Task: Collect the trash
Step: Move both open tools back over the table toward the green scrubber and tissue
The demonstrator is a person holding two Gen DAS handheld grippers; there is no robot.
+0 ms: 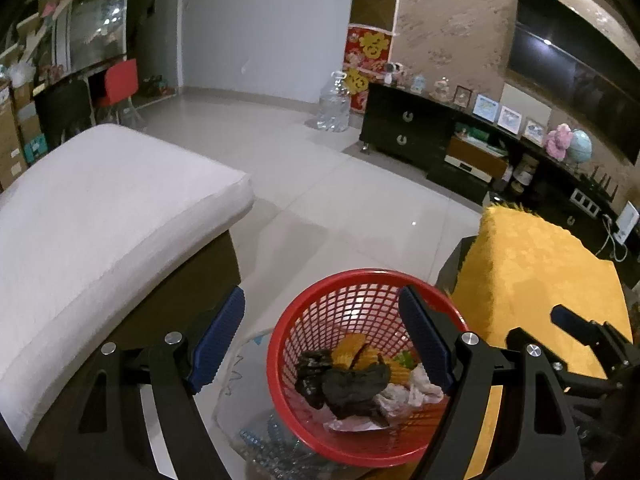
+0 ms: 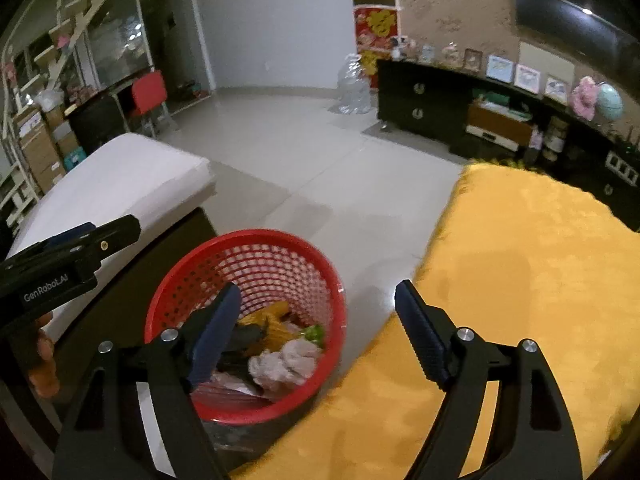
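A red mesh basket (image 1: 280, 344) (image 2: 160, 304) stands on the floor between a white cushion and a yellow-covered surface. Inside it lie a black crumpled piece (image 1: 352, 388), white tissue (image 1: 424, 384) (image 2: 284, 364), yellow wrappers (image 1: 352, 348) (image 2: 276, 320) and a green scrap (image 2: 314, 332). My left gripper (image 1: 322, 292) hangs open above the basket with nothing between its blue pads. My right gripper (image 2: 318, 286) is open too, empty, its left finger over the basket and its right finger over the yellow cloth. One finger (image 1: 560, 314) of the right gripper shows in the left wrist view.
A white cushioned seat (image 1: 100, 208) lies to the left, a yellow cloth-covered surface (image 1: 540, 272) (image 2: 520, 280) to the right. Pale tiled floor (image 1: 340, 200) stretches beyond the basket to a dark cabinet (image 1: 400, 124), a clear water jug (image 1: 334, 108) and a red chair (image 1: 120, 80).
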